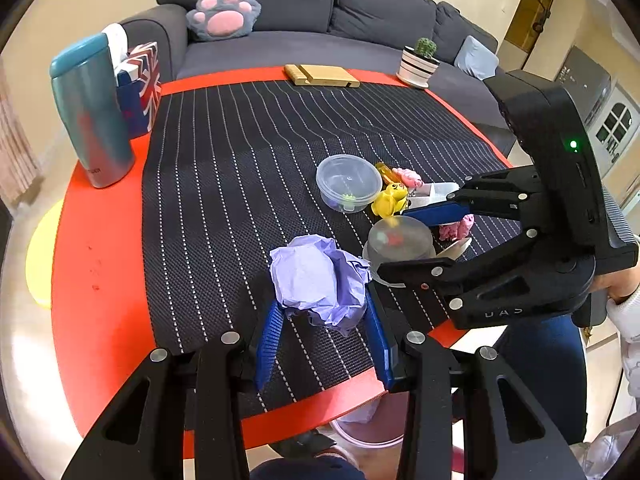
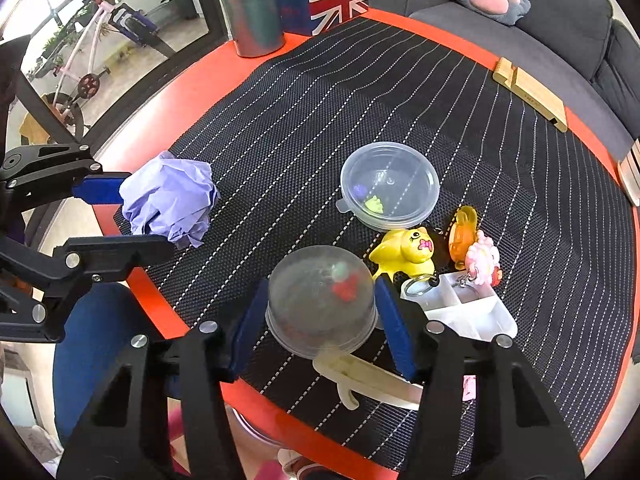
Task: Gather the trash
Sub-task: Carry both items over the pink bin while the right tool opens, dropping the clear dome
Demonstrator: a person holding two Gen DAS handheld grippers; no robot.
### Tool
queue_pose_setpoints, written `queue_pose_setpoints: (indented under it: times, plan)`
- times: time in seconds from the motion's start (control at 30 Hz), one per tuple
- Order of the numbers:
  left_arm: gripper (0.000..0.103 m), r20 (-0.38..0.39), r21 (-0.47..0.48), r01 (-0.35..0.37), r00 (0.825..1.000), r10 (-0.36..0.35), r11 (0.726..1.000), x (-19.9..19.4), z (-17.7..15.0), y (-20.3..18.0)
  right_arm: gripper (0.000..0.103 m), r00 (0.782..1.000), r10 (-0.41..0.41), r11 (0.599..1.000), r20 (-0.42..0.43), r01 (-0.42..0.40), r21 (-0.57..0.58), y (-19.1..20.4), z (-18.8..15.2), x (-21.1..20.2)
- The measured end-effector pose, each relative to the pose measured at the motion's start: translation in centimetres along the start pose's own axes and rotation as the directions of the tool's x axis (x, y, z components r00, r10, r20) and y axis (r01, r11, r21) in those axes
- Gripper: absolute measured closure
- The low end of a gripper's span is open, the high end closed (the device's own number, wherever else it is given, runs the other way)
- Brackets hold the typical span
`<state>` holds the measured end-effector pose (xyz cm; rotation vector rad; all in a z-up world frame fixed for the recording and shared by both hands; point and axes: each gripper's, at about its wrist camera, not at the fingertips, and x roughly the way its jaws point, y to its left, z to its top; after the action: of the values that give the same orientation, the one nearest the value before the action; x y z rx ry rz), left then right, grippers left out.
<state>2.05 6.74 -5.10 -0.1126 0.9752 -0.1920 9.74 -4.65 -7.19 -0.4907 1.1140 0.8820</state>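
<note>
the red bench (image 1: 100, 240) carries a striped black mat (image 1: 240, 152) where the clutter sits, near the edge for easy reach. my left tongs (image 1: 320, 320) pinch the crumpled purple paper (image 1: 320, 280), lifted ready to bin. my right tongs (image 2: 320, 312) bracket the upturned clear cup (image 2: 322, 300), pads at its sides; i judge it gripped. the lidded tub (image 2: 390, 184) waits beyond.

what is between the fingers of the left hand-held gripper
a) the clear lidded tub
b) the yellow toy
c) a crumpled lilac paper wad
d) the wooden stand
c: in the left wrist view the left hand-held gripper has its blue pads on either side of the crumpled lilac paper wad, pressing on it.
</note>
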Motion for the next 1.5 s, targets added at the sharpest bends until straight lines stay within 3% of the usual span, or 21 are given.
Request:
queue_pose_setpoints:
  times: [0.33, 0.63, 1.07, 1.5]
  plan:
    - [0.064, 0.005, 0.017, 0.004, 1.0, -0.004, 1.0, -0.3, 0.1, -0.8, 0.048, 0.999, 0.007, 1.0, 0.052, -0.008, 0.014, 0.0, -0.2, -1.8]
    - [0.064, 0.016, 0.053, 0.016, 1.0, -0.017, 0.998, -1.3, -0.2, -2.7, 0.048, 0.993, -0.001, 0.999, 0.114, -0.004, 0.039, -0.2, -2.6, -5.9]
    - [0.064, 0.016, 0.113, 0.055, 0.998, -0.057, 0.992, -2.4, -2.1, -6.7, 0.048, 0.984, 0.029, 0.998, 0.174, -0.04, 0.057, 1.1, -8.8, -10.4]
    - [0.064, 0.027, 0.125, 0.066, 0.997, -0.07, 0.99, -3.6, -4.3, -8.7, 0.048, 0.983, 0.101, 0.991, 0.15, -0.112, 0.067, 3.3, -14.0, -10.2]
